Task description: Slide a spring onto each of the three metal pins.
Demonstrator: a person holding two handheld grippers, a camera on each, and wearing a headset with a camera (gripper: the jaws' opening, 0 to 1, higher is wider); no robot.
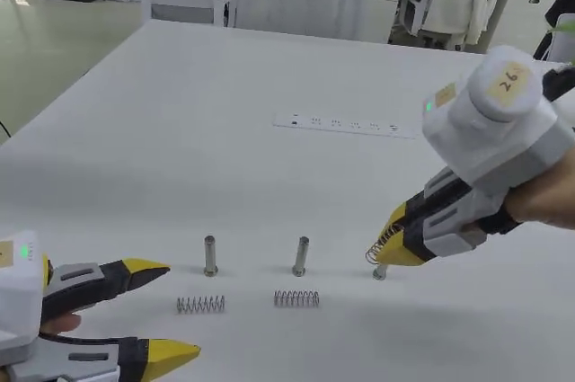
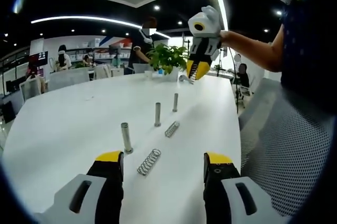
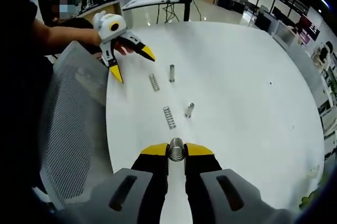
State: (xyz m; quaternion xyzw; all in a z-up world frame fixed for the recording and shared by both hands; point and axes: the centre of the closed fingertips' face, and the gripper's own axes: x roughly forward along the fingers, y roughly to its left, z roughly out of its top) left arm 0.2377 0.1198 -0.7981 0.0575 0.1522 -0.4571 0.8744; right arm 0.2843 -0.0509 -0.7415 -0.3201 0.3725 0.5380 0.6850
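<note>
The right claw (image 1: pixel 388 247) is clamping down on the held spring (image 1: pixel 382 243), jaws pinched together on its coils, and in the right gripper view that spring is sitting end-on right between the yellow tips. The claw is hanging tilted, tips pointing down over the far pin (image 1: pixel 380 271), which is poking out just below those tips; whether the spring is touching the pin, I cannot tell. Over on the other side, the left claw (image 1: pixel 180 308) is hovering low above the table (image 1: pixel 180 130) with its jaws spread wide apart and gripping nothing. Just ahead of its tips the near spring (image 1: pixel 201 305) is lying flat, and just beyond that the near pin (image 1: pixel 210 255) is standing upright and bare. Farther along from the left claw, towards the right one, the far spring (image 1: pixel 296 298) is lying flat too, beside the middle pin (image 1: pixel 301 256), which is also upright and bare. The three pins are lining up in a row between the two claws, with both loose springs resting on the person's side of that row. Well beyond the right claw, a power strip (image 1: pixel 346 125) is lying on the table.
</note>
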